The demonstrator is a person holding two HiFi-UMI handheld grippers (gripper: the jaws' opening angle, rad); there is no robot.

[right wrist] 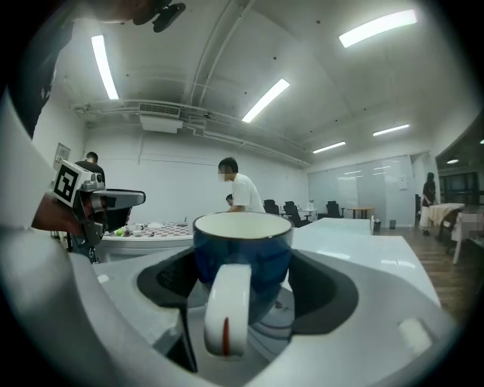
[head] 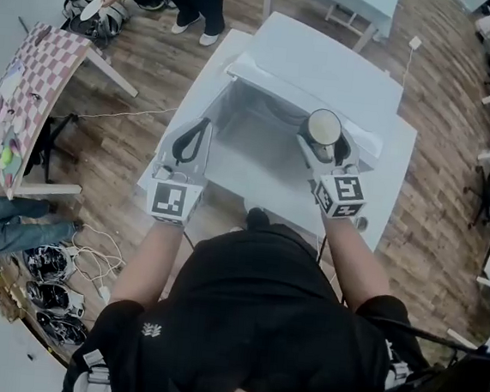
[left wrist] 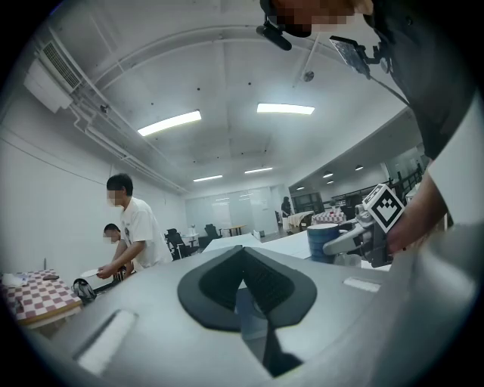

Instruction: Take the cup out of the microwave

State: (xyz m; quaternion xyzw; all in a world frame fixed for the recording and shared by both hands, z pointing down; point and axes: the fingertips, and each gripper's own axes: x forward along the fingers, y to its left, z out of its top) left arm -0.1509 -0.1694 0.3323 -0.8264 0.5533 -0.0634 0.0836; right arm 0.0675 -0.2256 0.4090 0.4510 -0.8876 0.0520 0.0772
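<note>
Far left: pink-and-white checked table (head: 34, 76), not part of the task. The person's left gripper (left wrist: 243, 249) has its dark jaws closed tip to tip with nothing between them. It is empty and is held low at the left, in front of the white box-shaped microwave (head: 325, 76).

Centre-right: the blue ceramic cup with white inside and white handle (right wrist: 242, 253) is clamped between the jaws of the right gripper (head: 324, 142). It is upright, with the handle pointing back toward that gripper's camera. From the head view the cup sits at the microwave's front edge, right of centre. In both gripper views there is open room behind it and no oven walls around it, so I judge it to be outside the cavity and lifted clear.

Progress: the grasp is done and the pull-out looks done or nearly so. What is likely left is carrying the cup away from the front and setting it down somewhere. I cannot tell the door's position from these views, or whether the cup holds anything.
</note>
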